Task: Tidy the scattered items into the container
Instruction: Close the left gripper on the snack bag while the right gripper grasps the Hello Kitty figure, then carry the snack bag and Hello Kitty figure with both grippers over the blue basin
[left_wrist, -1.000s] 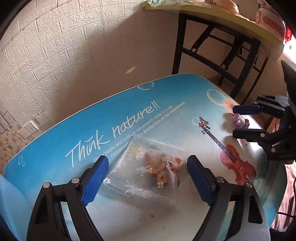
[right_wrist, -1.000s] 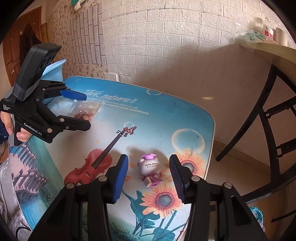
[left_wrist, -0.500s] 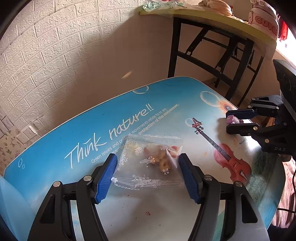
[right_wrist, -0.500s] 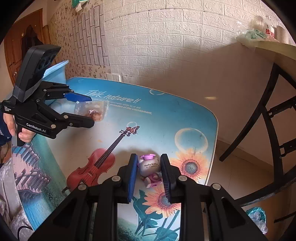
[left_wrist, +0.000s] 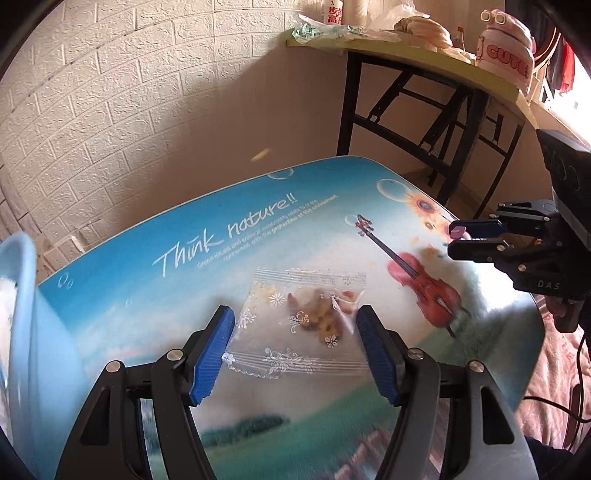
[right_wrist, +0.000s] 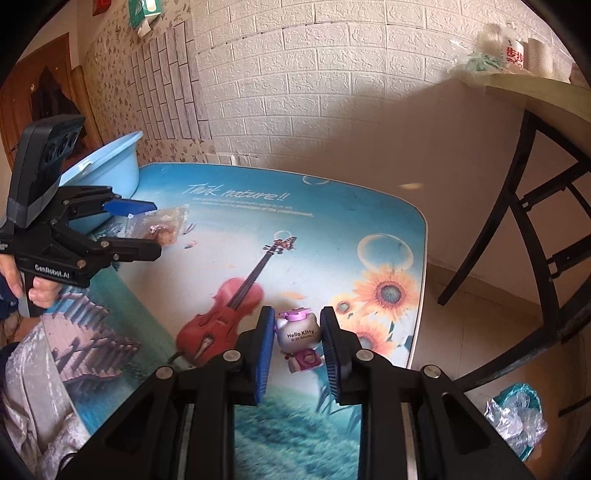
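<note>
A clear plastic bag (left_wrist: 299, 317) with small trinkets inside is held between the blue pads of my left gripper (left_wrist: 295, 328), lifted off the table; it also shows in the right wrist view (right_wrist: 162, 227). My right gripper (right_wrist: 297, 332) is shut on a small pink and white Hello Kitty figure (right_wrist: 298, 336), held above the table's near edge. A light blue basin (right_wrist: 107, 166) stands at the table's far left corner; its rim shows in the left wrist view (left_wrist: 22, 280).
The printed table top (right_wrist: 295, 229) has a violin picture and sunflowers. A black-framed side table (left_wrist: 436, 92) with clutter stands by the brick wall. A crumpled plastic bag (right_wrist: 517, 410) lies on the floor to the right.
My right gripper closed on the Hello Kitty figure and lifted it. My left gripper closed on the clear bag and raised it, drawing back toward the basin.
</note>
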